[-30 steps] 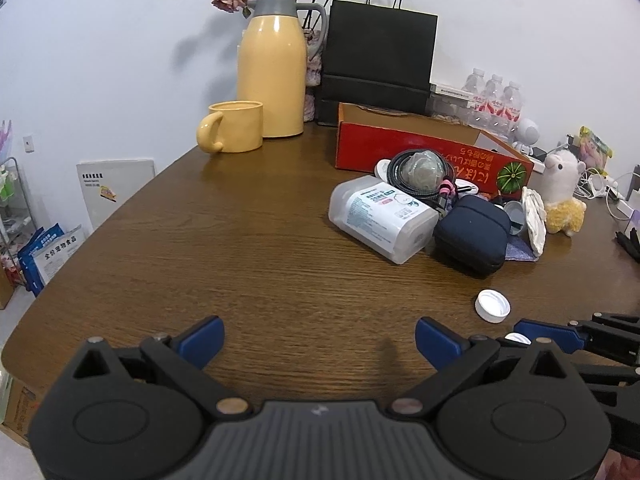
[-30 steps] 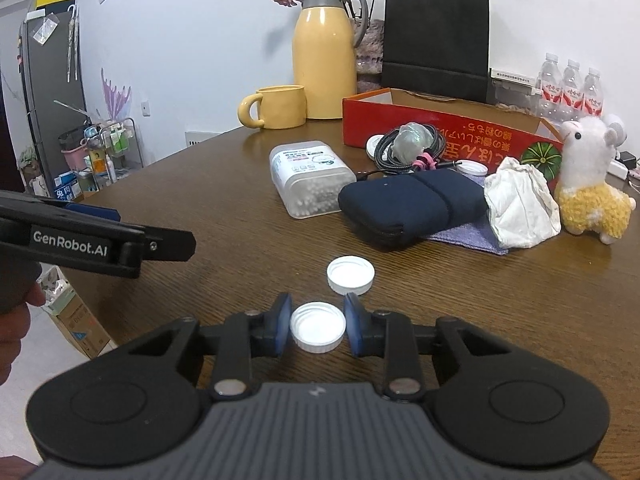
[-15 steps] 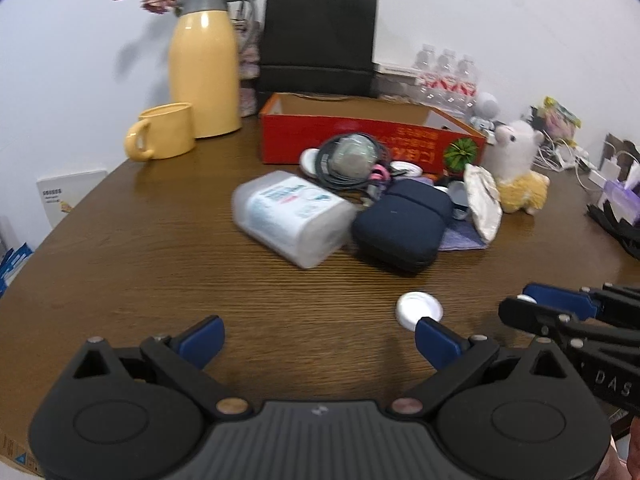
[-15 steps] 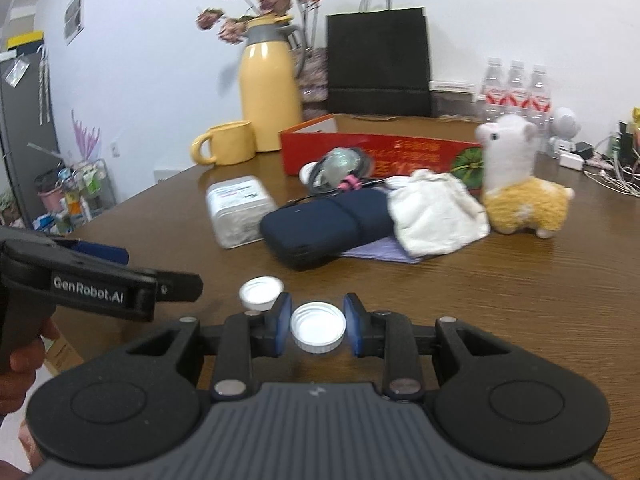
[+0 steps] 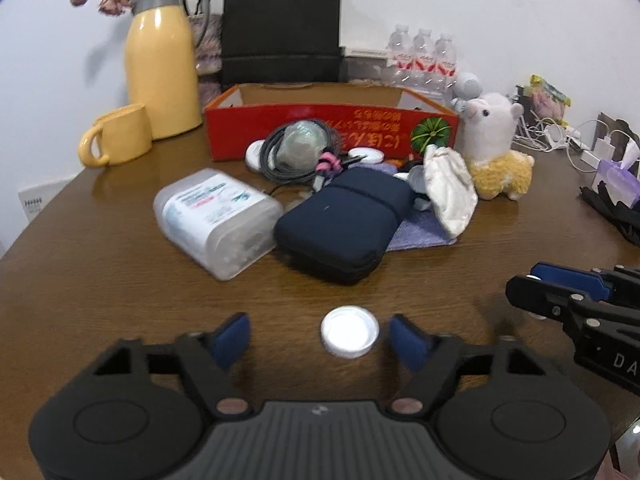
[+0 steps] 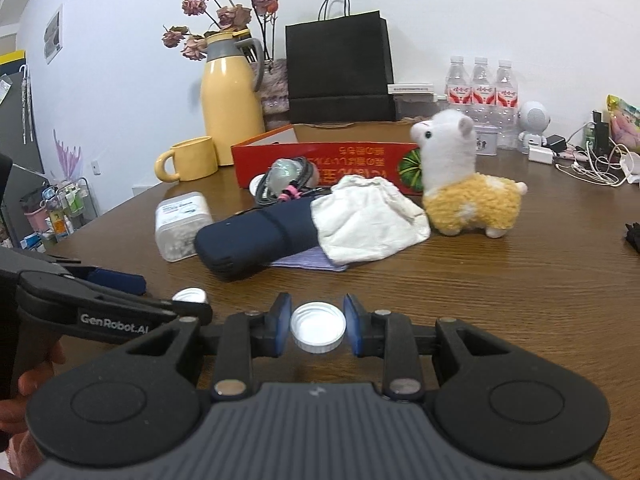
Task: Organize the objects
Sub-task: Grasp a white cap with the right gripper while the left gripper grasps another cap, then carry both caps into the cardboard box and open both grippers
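1 wooden table [image 5: 100, 272]. On it, big to small: 1 black paper bag [image 5: 282, 24] at the back wall, 1 yellow thermos jug [image 5: 162, 64] w/ dried flowers behind it, 1 red cardboard box [image 5: 332, 128], open top. Then 1 plush alpaca [image 6: 466, 184], 1 navy zip case [image 5: 344, 226], 1 clear plastic tub [image 5: 218, 222] lying on its side, 1 crumpled white cloth [image 6: 366, 220] partly over the case, 1 yellow mug [image 5: 118, 136], 1 coil of black cable [image 5: 298, 152] in front of the box, 3 water bottles [image 6: 482, 84] in a row. Loose white caps near the grippers: 2.

Left gripper [image 5: 320, 336] low over the table, tilted down; jaws have just been closing, pads apart w/ loose cap [image 5: 350, 331] between them, not touched (it lies flat on the wood, nearer the right pad).

Right gripper [image 6: 318, 326] pointing across the table towards the pile, jaws clamped on the held cap [image 6: 318, 327], open side up, above the wood. A hand [image 6: 24, 384] at left edge of the right wrist view grips the left tool's handle.
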{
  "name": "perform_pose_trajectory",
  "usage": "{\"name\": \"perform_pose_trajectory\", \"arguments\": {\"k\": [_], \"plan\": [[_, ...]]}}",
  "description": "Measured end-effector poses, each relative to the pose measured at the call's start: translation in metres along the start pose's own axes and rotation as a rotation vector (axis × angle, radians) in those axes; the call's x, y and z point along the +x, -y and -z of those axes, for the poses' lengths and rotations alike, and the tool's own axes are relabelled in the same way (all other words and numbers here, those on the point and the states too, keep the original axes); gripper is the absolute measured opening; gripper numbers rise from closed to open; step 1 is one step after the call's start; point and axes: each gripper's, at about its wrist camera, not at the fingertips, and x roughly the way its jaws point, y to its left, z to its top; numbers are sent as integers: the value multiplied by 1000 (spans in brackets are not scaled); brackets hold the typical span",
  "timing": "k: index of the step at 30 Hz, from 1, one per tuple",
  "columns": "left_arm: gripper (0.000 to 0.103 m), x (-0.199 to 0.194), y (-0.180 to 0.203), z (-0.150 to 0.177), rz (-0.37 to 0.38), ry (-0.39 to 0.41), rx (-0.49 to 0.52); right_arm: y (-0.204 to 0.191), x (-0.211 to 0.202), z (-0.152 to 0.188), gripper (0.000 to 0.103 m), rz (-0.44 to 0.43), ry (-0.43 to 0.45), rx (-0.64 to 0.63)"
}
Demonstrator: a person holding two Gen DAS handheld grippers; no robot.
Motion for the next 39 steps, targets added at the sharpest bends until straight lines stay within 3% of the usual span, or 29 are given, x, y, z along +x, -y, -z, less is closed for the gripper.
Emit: {"name": "perform_pose_trajectory", "arguments": {"k": [1, 2, 11, 17, 27, 39], "plan": [[40, 0, 2, -1, -3, 7, 8, 2, 0, 0, 29, 1, 0, 1], [26, -1, 4, -1, -5, 13, 20, 4, 0, 0, 29, 2, 1, 3], [27, -5, 1, -3, 5, 28, 13, 8, 1, -1, 29, 2, 7, 9], [27, -14, -6, -20, 6, 86, -3, 5, 3, -14, 29, 12, 29, -8], [27, -12, -19, -86, 19, 217, -15, -3, 24, -63, 29, 17, 97, -66], [27, 28, -38, -176, 24, 268, -27, 1, 75, -137, 29, 51, 180, -65]]}}
